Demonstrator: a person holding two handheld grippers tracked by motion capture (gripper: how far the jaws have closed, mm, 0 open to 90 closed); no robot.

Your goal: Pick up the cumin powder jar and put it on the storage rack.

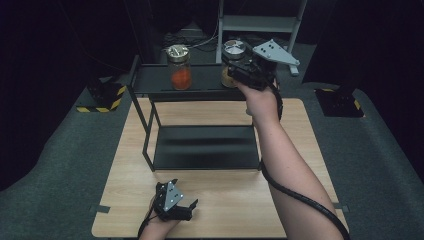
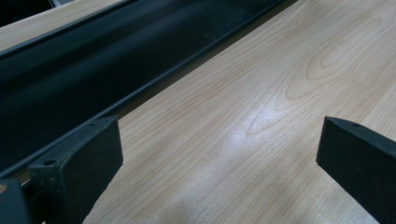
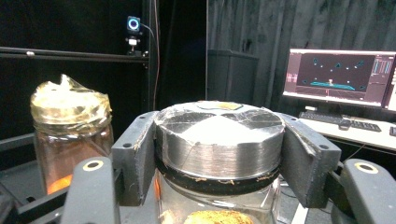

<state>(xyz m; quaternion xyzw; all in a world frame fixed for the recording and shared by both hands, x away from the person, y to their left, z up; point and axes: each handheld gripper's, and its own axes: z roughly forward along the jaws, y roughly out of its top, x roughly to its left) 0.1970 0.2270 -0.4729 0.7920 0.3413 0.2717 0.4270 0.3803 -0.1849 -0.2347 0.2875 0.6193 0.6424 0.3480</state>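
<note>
Silver metal, faceted and taped over, caps the glass jar with the yellow-brown filling [image 3: 219,140] that sits squarely between our right gripper [image 3: 219,158]'s two black jaws, on the top tier of the black two-level metal shelf rack [image 1: 200,92]. Both pads press the lid's flanks, one on each side, so we judge the jar clenched at its lid. Its long axis stands upright, crossing the line of the jaws, and any lift from here would have to follow that vertical. Just beside the fingers, on the same tier, stands a second glass jar with a crinkled gold foil lid and orange contents [image 3: 70,135], near enough that a sideways swing could clip it. Our left gripper [image 1: 175,202] rests low on the pale wood-grain tabletop [image 2: 261,116], its jaws spread wide and holding nothing, the rack's lower black tray [image 2: 93,60] lying just beyond its fingertips. Of the two hands, the right alone is at the jar; the left is well apart from it.
</note>
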